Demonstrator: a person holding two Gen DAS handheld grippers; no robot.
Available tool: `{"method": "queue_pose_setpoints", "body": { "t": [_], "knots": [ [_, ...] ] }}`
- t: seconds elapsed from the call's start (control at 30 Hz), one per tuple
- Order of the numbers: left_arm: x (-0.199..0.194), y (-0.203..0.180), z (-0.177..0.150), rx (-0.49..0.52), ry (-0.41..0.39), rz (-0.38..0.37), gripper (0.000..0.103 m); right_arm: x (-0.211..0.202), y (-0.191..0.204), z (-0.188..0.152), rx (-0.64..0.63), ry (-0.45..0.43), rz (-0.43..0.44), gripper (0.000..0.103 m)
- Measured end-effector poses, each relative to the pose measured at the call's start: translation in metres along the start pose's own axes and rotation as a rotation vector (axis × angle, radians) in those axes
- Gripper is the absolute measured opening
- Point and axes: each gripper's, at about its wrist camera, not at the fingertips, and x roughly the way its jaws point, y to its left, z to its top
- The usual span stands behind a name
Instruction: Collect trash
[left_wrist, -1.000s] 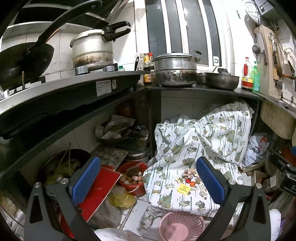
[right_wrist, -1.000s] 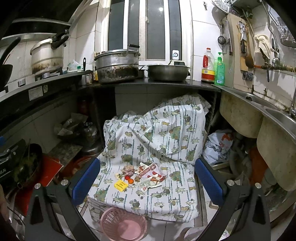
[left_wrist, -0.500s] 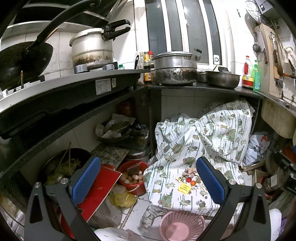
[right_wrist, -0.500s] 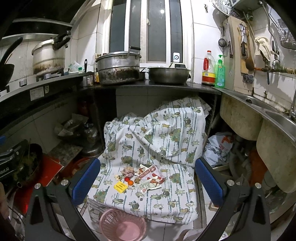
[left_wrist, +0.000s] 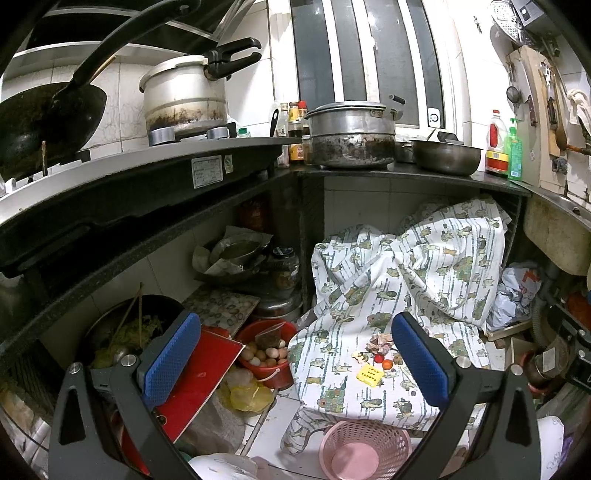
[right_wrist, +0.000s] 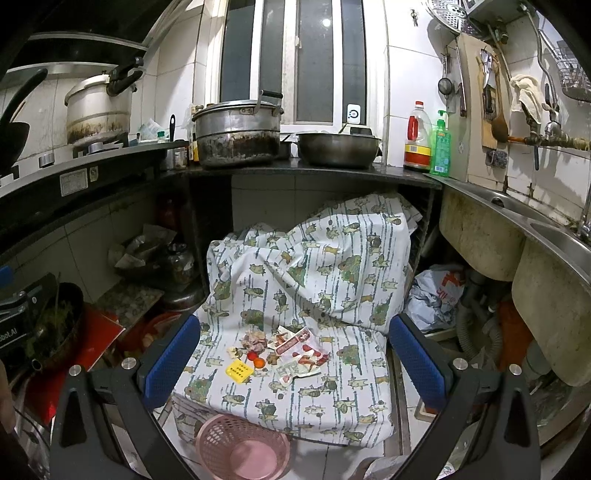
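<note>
A small heap of trash lies on a low surface draped in a frog-print cloth (right_wrist: 306, 280): printed wrappers (right_wrist: 301, 349), a crumpled pinkish scrap (right_wrist: 255, 339), a yellow card (right_wrist: 239, 371) and two small red-orange balls (right_wrist: 255, 360). The heap also shows in the left wrist view (left_wrist: 376, 354). A pink mesh basket (right_wrist: 242, 448) stands on the floor in front of the cloth, also seen in the left wrist view (left_wrist: 364, 448). My right gripper (right_wrist: 291, 365) is open and empty, hovering in front of the trash. My left gripper (left_wrist: 295, 363) is open and empty, further left.
A black counter (right_wrist: 295, 171) carries pots, a pan, oil and soap bottles. A red bucket of eggs (left_wrist: 267, 354), a red board (left_wrist: 199, 373) and a pan of greens (left_wrist: 122, 332) sit under the stove. Sink basins (right_wrist: 484, 240) and a plastic bag (right_wrist: 436, 295) are at right.
Both views have drifted slightly; the scene sits a little lower in frame. The trash and basket have not moved. Both grippers stay open.
</note>
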Motion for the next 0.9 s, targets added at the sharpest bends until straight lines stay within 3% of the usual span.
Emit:
{"method": "queue_pose_setpoints", "body": {
  "t": [0.9],
  "knots": [
    [0.0023, 0.0005, -0.001, 0.003, 0.007, -0.002, 0.103, 0.0049, -0.0024, -0.0018, 0.009, 0.008, 0.002, 0.103]
  ]
}}
